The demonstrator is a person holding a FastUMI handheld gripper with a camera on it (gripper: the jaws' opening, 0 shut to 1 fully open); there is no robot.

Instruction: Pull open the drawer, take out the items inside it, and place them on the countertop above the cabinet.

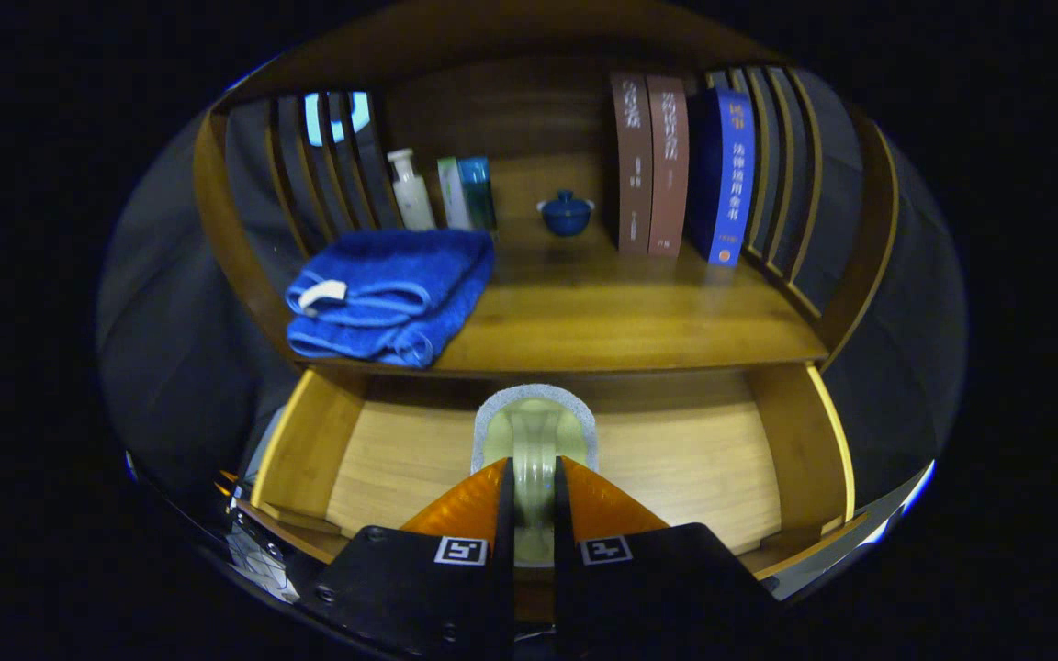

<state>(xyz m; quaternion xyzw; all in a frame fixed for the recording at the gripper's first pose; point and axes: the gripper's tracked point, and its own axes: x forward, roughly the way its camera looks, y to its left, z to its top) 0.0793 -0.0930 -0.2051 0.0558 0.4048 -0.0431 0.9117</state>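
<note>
Pale green brush handle (534,459) sits pinched between both fingers of the gripper (534,477), jaws narrowed tight onto it from left & right. Handle runs fwd from the fingers to a pale green head edged w/ grey bristle or sponge (536,395), which sits just ahead of the fingertips, over the open drawer (382,459). Can't tell if the brush touches the drawer floor or hangs above it. Drawer is light wood, pulled out toward the gripper, w/ side walls left & right of the fingers.

Beyond & above the drawer: darker wooden countertop (602,321) of the cabinet. On it, front left, a folded blue towel (391,294) near the edge. Behind the towel, a white pump bottle (411,191) & two small boxes (467,193), side by side. Mid-back, a small blue lidded bowl (566,213). Right of that, three upright books (676,165), two brown & one blue, touching each other. Slatted wood side panels (777,165) close the shelf on both sides.
</note>
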